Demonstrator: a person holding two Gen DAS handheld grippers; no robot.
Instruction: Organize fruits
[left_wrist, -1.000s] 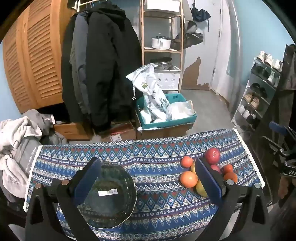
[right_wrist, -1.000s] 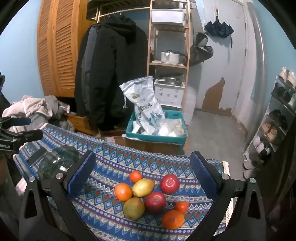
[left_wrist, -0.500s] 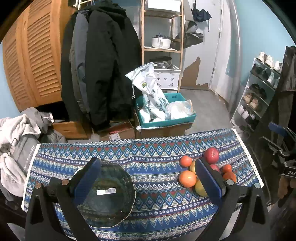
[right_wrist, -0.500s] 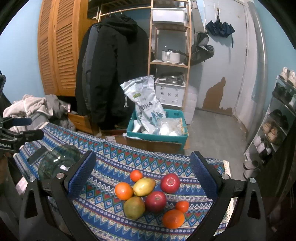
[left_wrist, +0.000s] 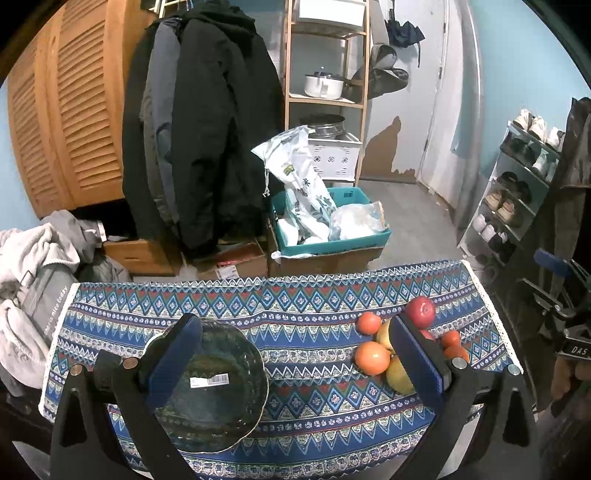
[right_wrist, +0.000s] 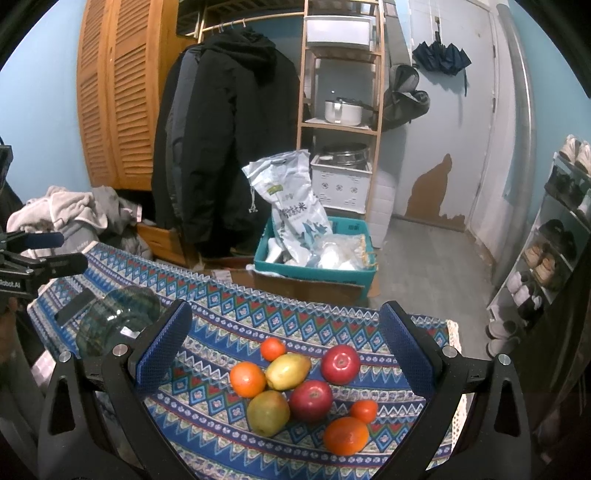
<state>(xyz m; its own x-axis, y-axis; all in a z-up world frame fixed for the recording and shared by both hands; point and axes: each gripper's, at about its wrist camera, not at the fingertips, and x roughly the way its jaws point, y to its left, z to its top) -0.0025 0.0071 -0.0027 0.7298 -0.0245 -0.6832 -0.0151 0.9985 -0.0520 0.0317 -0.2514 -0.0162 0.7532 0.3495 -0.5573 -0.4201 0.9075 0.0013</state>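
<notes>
A clear glass bowl (left_wrist: 218, 406) with a barcode sticker sits on the patterned tablecloth (left_wrist: 295, 310) at the left; it also shows in the right wrist view (right_wrist: 114, 321). Several fruits lie in a cluster at the right: two red apples (right_wrist: 340, 363), two yellow-green pears (right_wrist: 288, 371), oranges (right_wrist: 247, 378) and small tangerines (right_wrist: 272, 349). My left gripper (left_wrist: 295, 365) is open and empty above the table, the bowl by its left finger. My right gripper (right_wrist: 284, 350) is open and empty, hovering over the fruit cluster (left_wrist: 373, 356).
Beyond the table's far edge stand a teal bin with bags (left_wrist: 328, 225), cardboard boxes (left_wrist: 229, 262), hanging black coats (left_wrist: 207, 129) and a wooden shelf (left_wrist: 325, 92). A pile of clothes (left_wrist: 33, 266) lies at the left, a shoe rack (left_wrist: 517, 199) at the right.
Both views have shifted only slightly; the left gripper drew back and up a little, so the table sits lower in view. Both grippers stay open and empty.
</notes>
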